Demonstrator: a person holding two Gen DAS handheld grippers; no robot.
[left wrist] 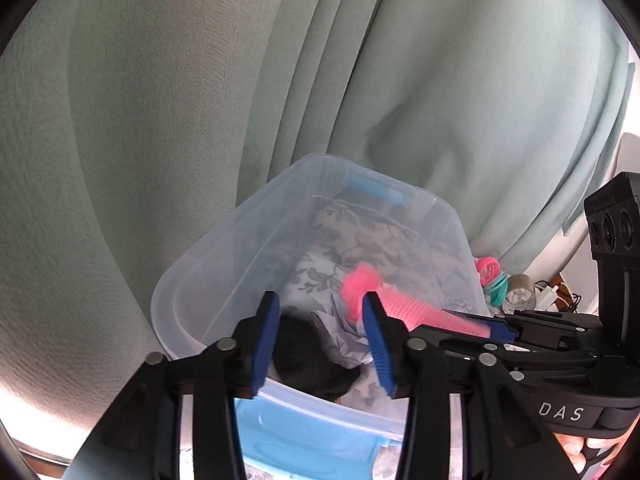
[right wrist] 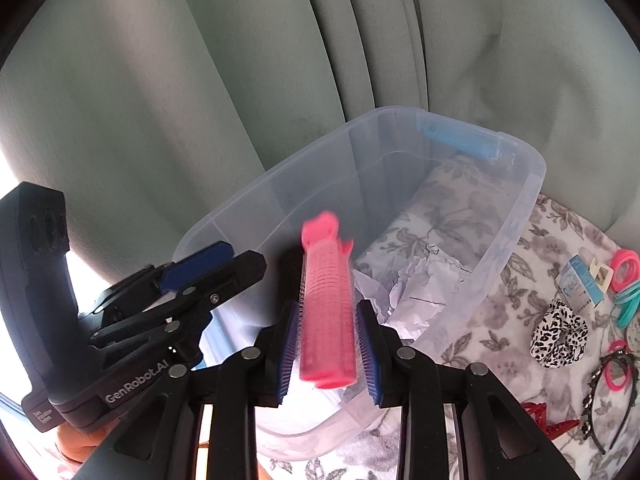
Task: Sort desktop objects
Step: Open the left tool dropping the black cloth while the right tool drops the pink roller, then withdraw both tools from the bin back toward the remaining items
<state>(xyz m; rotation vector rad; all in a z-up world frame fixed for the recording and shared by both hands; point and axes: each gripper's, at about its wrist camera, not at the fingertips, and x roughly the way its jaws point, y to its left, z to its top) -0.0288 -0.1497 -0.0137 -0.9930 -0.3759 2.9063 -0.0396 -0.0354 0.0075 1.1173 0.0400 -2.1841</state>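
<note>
My right gripper (right wrist: 326, 320) is shut on a pink hair roller (right wrist: 326, 320), which sticks out over a clear plastic bin (right wrist: 532, 184) with blue handles. The left wrist view shows the same roller (left wrist: 400, 306) in the right gripper (left wrist: 496, 326), coming in from the right above the bin (left wrist: 256, 216). My left gripper (left wrist: 320, 304) hangs open over the bin's near end with nothing between its blue pads. Below it in the bin lie a black object (left wrist: 308, 360) and crumpled white paper (right wrist: 424, 284). From the right wrist, the left gripper (right wrist: 244, 256) shows at the left.
A pale green curtain (right wrist: 240, 80) hangs close behind the bin. On the floral cloth (right wrist: 500, 320) to the right lie a leopard scrunchie (right wrist: 560, 336), pink and teal hair ties (right wrist: 626, 276), a black headband (right wrist: 600, 396), a red claw clip (right wrist: 548, 424) and a tape roll (left wrist: 520, 292).
</note>
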